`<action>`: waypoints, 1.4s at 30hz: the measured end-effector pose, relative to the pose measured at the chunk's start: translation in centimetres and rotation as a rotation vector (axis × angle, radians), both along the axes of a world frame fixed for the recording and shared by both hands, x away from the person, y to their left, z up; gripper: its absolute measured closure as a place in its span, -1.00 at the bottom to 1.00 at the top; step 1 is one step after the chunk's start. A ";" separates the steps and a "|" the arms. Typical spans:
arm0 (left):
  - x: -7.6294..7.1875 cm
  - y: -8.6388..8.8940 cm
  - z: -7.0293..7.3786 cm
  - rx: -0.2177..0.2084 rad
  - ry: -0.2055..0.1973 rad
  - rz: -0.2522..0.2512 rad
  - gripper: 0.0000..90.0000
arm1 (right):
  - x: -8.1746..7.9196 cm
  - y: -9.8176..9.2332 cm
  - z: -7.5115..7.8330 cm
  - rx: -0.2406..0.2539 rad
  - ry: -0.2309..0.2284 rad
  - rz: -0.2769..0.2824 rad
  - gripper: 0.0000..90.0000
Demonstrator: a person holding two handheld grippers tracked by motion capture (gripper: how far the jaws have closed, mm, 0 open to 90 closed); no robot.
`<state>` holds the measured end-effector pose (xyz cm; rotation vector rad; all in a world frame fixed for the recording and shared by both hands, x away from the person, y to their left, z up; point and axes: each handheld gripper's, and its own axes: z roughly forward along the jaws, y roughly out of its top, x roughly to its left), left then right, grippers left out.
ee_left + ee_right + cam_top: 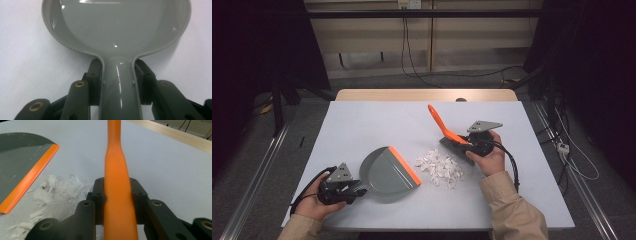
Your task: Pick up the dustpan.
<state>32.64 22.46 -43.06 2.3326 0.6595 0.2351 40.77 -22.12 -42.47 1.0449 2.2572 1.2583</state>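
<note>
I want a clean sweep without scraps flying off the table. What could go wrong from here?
1. The paper scraps are light and loosely piled; a fast stroke of the brush could scatter them instead of pushing them in.
2. The dustpan is held only by its narrow handle in the left gripper; a push from the brush might pivot it.
3. If the dustpan's orange lip lifts off the table, scraps may slide under it.

The paper scraps (440, 168) lie on the table (362, 125) between dustpan (387, 172) and brush (447, 131).
</note>
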 end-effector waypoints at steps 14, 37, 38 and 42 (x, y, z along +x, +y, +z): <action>-0.2 -1.3 -0.2 -0.013 0.020 -0.109 0.40 | -0.1 0.6 0.6 -0.071 0.043 -0.049 0.29; 0.1 -1.4 -0.3 -0.028 0.031 -0.113 0.40 | -1.6 0.9 0.6 -0.115 0.183 -0.236 0.59; 0.1 -1.4 -0.3 -0.028 0.033 -0.111 0.40 | -1.8 1.1 0.6 -0.123 0.176 -0.235 0.59; 0.1 -1.5 -0.3 -0.029 0.032 -0.112 0.40 | -2.2 1.4 0.6 -0.138 0.161 -0.243 0.59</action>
